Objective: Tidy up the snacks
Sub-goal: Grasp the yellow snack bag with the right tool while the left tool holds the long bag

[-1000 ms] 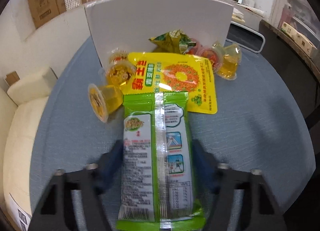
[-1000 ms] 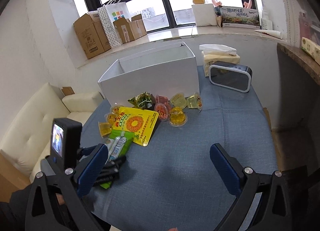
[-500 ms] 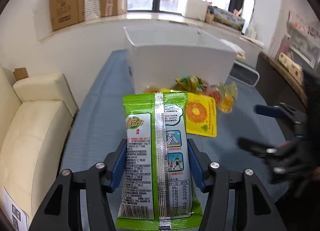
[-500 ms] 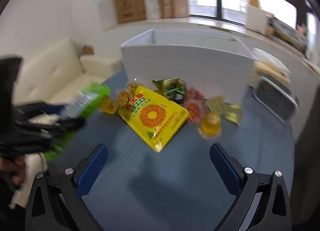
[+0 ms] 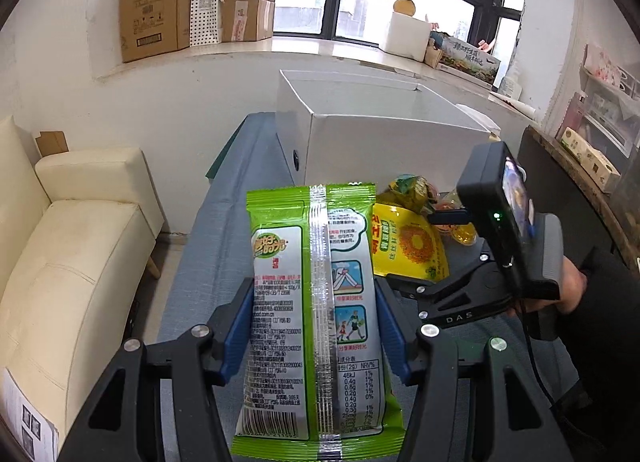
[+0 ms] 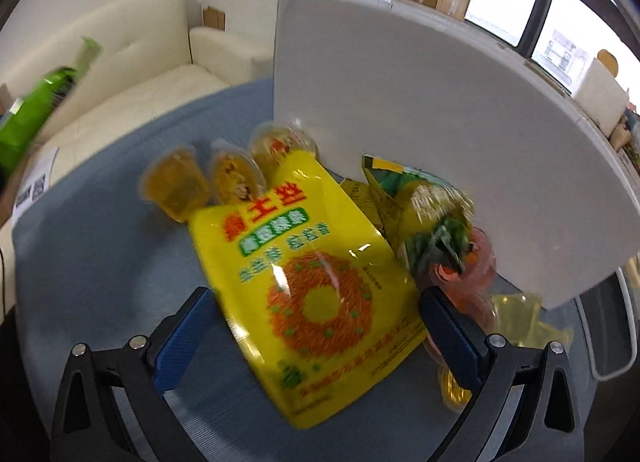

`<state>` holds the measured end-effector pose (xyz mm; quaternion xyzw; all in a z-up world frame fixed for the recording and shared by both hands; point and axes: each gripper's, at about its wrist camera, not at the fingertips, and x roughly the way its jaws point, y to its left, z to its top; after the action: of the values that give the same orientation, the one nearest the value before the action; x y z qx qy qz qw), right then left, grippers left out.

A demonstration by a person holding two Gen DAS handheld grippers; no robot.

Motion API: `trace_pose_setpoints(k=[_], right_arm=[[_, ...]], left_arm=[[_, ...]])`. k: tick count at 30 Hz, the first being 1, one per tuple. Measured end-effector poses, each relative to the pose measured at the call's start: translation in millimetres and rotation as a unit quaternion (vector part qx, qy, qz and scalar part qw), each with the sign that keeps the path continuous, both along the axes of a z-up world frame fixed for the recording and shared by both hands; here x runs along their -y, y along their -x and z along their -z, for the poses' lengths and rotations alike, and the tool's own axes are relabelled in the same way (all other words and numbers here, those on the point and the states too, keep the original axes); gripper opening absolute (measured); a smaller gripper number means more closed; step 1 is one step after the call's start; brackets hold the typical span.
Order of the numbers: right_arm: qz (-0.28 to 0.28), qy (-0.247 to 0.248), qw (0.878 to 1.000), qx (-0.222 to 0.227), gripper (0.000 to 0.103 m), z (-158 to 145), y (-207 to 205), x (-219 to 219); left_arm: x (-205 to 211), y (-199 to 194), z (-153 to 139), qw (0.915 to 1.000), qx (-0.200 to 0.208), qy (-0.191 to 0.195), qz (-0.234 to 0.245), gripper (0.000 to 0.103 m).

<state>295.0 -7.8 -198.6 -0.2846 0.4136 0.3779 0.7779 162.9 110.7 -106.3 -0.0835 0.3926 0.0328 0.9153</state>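
Note:
My left gripper (image 5: 316,326) is shut on a green snack packet (image 5: 316,302) and holds it up above the blue table, facing the open white box (image 5: 384,130). The packet also shows at the left edge of the right wrist view (image 6: 28,118). My right gripper (image 6: 316,326) is open, its fingers on either side of the big yellow snack bag (image 6: 316,278) lying on the table. The bag also shows in the left wrist view (image 5: 408,246). Several jelly cups (image 6: 208,178) and a small green-yellow packet (image 6: 424,218) lie by the box wall (image 6: 420,110).
A cream sofa (image 5: 68,238) stands left of the blue table (image 6: 100,262). Cardboard boxes (image 5: 156,6) sit on the windowsill. The right gripper's body (image 5: 500,230) hangs right of the green packet. A dark counter (image 5: 568,190) is at right.
My left gripper lifted the green packet off the table and up. My right gripper came down and forward over the yellow bag, now straddling it.

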Motion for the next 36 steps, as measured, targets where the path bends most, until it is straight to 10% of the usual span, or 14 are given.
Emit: trace_pose_setpoints(k=[6, 11, 13, 15, 26, 36], right_arm=[[0.016, -0.027, 0.999, -0.035, 0.097, 1.4, -10.6, 8.6], [0.011, -0.046, 0.998, -0.029, 0.066, -5.5, 10.7, 22.3], [0.004, -0.059, 0.997, -0.044, 0.03, -8.3, 14.2, 25.4], [0.011, -0.059, 0.997, -0.044, 0.026, -13.3, 16.6, 27.0], [0.05, -0.152, 0.984, -0.074, 0.021, -60.5, 40.2, 70.9], [0.116, -0.195, 0.974, -0.007, 0.021, -129.8, 24.4, 110.9]], left_arm=[[-0.3, -0.6, 0.4, 1.0, 0.003, 0.002, 0.005, 0.062], [0.4, -1.3, 1.4, 0.9999, 0.004, 0.004, 0.01, 0.062], [1.9, -0.6, 0.0, 0.9999, 0.006, 0.005, 0.011, 0.062], [4.7, 1.0, -2.9, 0.9998, 0.011, 0.002, 0.014, 0.062], [20.4, -2.1, -19.5, 0.9988, 0.027, -0.011, 0.039, 0.064], [46.1, -50.8, -65.0, 0.9944, 0.074, -0.03, 0.069, 0.064]])
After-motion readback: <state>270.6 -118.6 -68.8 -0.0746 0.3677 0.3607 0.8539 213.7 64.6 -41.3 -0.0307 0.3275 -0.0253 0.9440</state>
